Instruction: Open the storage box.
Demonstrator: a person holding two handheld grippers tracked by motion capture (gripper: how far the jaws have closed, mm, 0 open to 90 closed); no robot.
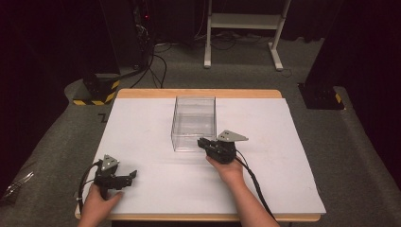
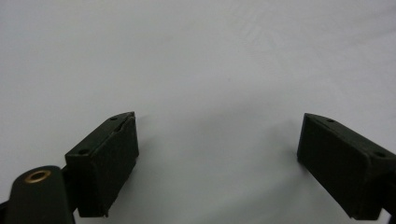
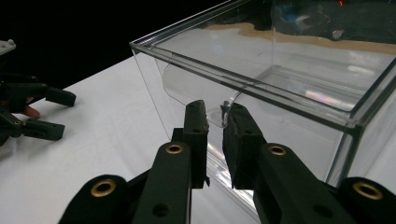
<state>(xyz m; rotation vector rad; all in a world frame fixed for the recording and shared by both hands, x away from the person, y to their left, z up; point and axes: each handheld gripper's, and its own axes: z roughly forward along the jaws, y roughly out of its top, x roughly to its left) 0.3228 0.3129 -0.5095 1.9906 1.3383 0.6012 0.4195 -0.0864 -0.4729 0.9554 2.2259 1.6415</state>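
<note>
The right claw (image 3: 214, 122) sits at the near wall of a clear plastic box (image 1: 194, 123), which stands open-topped near the middle of the white bench (image 1: 265, 179). Its jaws are drawn nearly together, with only a narrow gap left, and their tips lie against the see-through wall beside a curved clear tab on it. Whether the pads actually pinch that tab or the wall, the clear plastic does not let me tell. The left claw (image 2: 217, 154) rests low over bare bench at the near left corner, well apart from the box, its jaws spread wide with nothing between them.
</note>
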